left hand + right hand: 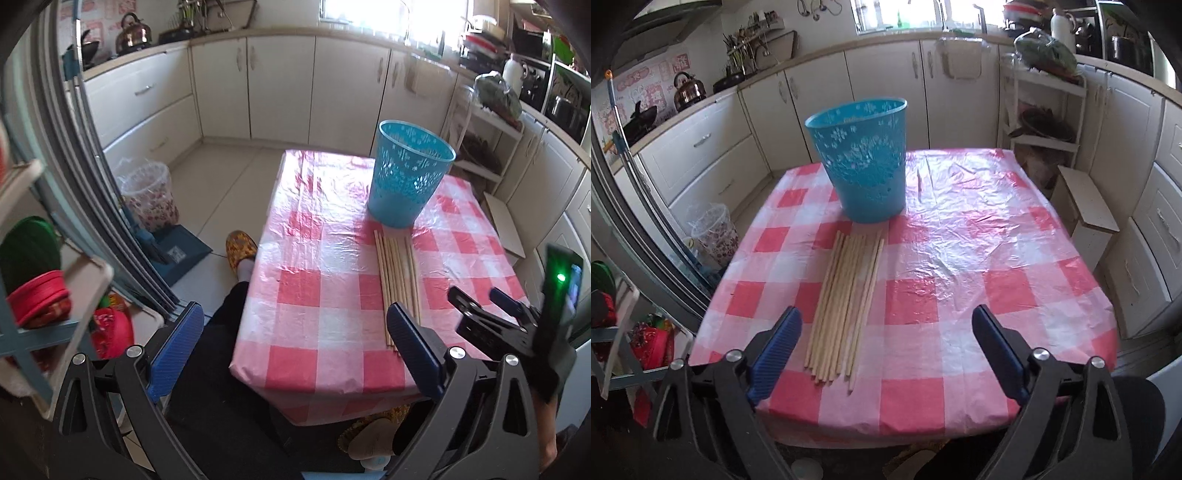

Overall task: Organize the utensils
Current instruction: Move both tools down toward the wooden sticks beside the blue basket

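A bundle of several wooden chopsticks (pixel 846 302) lies lengthwise on the pink-and-white checked table (pixel 979 258), in front of an upright blue perforated bin (pixel 864 162). My right gripper (pixel 886 332) hangs open above the table's near edge, and the near ends of the chopsticks sit just inside its left finger (pixel 779 343), untouched. In the left wrist view the chopsticks (pixel 399 280) lie below the bin (pixel 408 177). My left gripper (pixel 295 332) is open and empty over the table's (pixel 314 258) near left corner. The right gripper (pixel 474 295) shows at the right.
A person's dark trouser leg and yellow slipper (pixel 240 251) are beside the table's left edge. A floral waste bin (pixel 151 195) and a blue dustpan (pixel 177 251) stand on the floor at left. A shelf rack (pixel 37 295) is close left. A white stool (pixel 1086 206) stands right.
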